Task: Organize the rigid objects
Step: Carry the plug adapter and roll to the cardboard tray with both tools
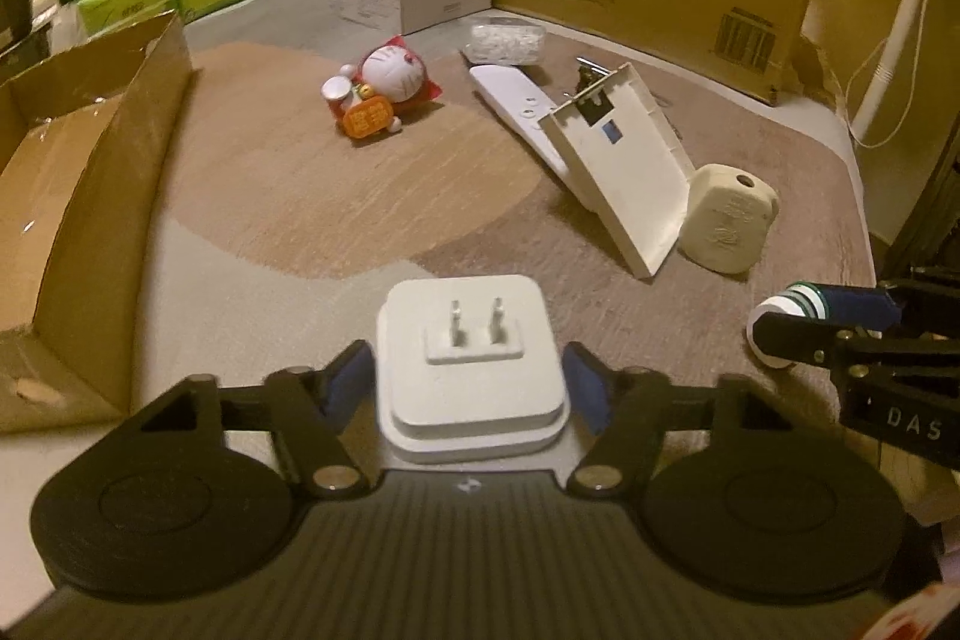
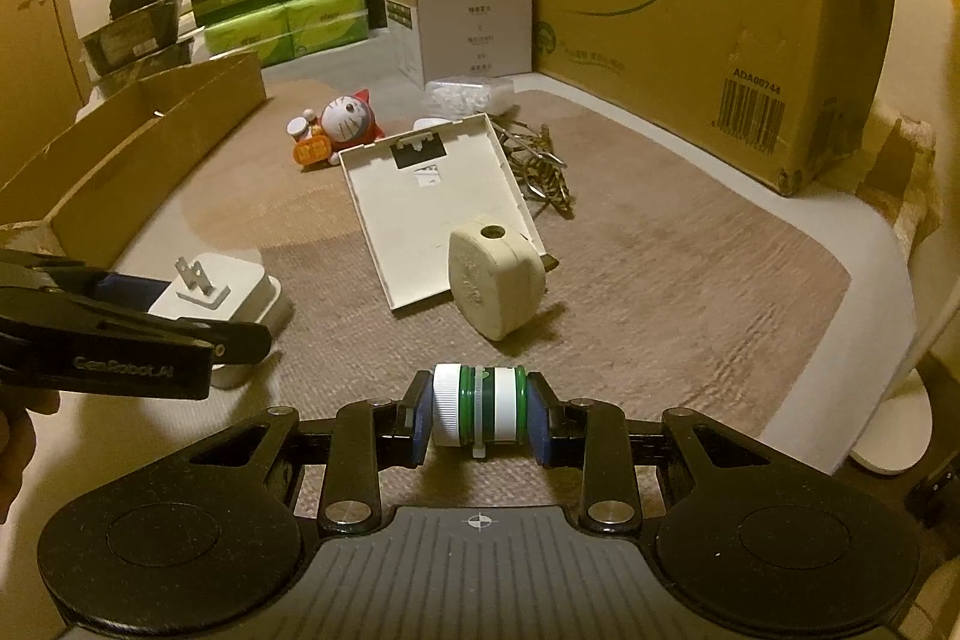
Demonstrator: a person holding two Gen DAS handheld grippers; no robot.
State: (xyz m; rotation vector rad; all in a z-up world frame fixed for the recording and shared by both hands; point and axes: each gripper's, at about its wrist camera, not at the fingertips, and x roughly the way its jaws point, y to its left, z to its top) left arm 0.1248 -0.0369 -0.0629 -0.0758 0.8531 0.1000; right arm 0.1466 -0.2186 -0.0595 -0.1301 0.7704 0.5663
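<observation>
The white plug adapter (image 1: 471, 370) lay prongs-up on the near mat (image 1: 288, 196), between the left gripper (image 1: 471, 376) fingers, whose blue pads (image 1: 345, 379) sat at its sides; firm contact could not be judged. To the right, the right gripper (image 2: 480, 415) was clamped on a green-and-white capped bottle (image 2: 480, 406). Farther off lay a white cover plate (image 1: 624, 172) and a cat figurine (image 1: 384, 91).
</observation>
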